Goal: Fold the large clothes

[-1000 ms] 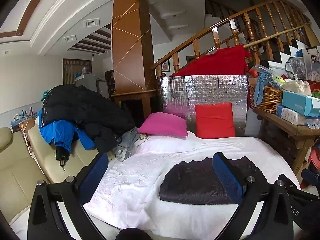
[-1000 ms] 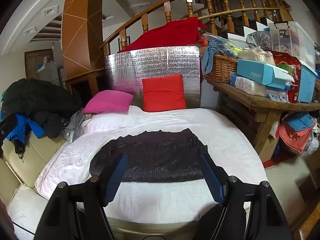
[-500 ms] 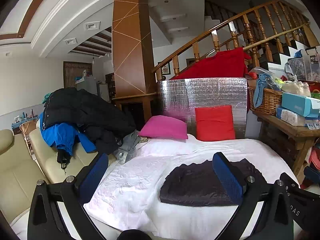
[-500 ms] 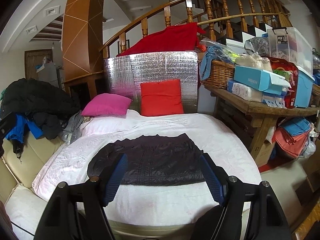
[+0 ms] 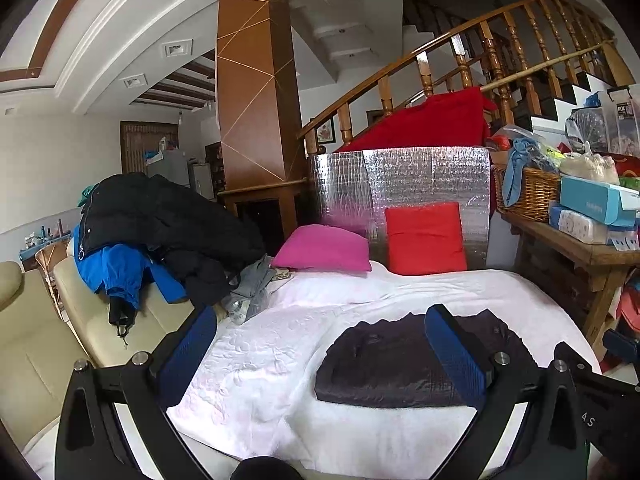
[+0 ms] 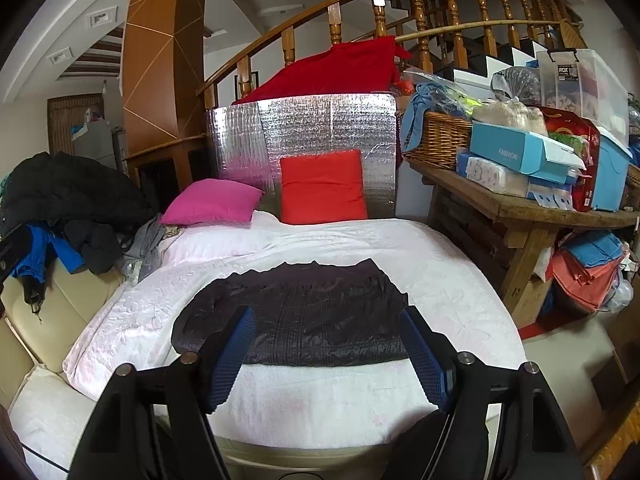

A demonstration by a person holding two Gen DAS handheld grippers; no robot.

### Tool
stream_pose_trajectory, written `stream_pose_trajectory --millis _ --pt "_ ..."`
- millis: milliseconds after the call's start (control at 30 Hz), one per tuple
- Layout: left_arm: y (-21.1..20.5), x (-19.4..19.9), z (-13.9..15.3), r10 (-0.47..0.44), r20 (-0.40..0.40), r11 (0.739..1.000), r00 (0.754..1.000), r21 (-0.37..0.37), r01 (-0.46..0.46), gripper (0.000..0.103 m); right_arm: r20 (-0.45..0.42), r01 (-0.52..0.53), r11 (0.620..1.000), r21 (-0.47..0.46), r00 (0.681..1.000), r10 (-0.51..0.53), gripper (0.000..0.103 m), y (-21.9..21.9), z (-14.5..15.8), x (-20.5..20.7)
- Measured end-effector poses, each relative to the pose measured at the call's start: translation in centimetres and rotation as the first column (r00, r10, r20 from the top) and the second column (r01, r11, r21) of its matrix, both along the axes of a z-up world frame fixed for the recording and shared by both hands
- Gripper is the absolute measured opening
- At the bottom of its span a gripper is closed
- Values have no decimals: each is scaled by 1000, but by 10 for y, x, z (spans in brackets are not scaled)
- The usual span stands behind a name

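— What is lying on the white quilt?

— A dark quilted garment, already lying folded into a flat block — soft, light, probably slippery; I'd be taking it by the near corners.

— And the claws?

— The left gripper is hovering wide, garment to its right; the right gripper is gaping empty, garment just beyond.
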State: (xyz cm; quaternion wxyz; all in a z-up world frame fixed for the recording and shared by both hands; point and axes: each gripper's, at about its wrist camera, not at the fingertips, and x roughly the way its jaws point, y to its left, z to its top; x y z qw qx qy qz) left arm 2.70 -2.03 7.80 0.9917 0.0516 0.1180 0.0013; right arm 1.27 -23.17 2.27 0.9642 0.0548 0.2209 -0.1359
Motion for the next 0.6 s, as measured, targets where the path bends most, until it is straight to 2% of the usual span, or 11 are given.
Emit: stream_pose_trajectory --millis 300,600 --pt "-10 15 -3 -16 -27 1000 999 -4 16 103 -1 37 999 -12 999 -37 78 -10 -1 9" --pt "-18 44 -10 -75 -60 997 995 -16 74 103 -25 48 999 -19 999 -48 78 -22 -6 39"
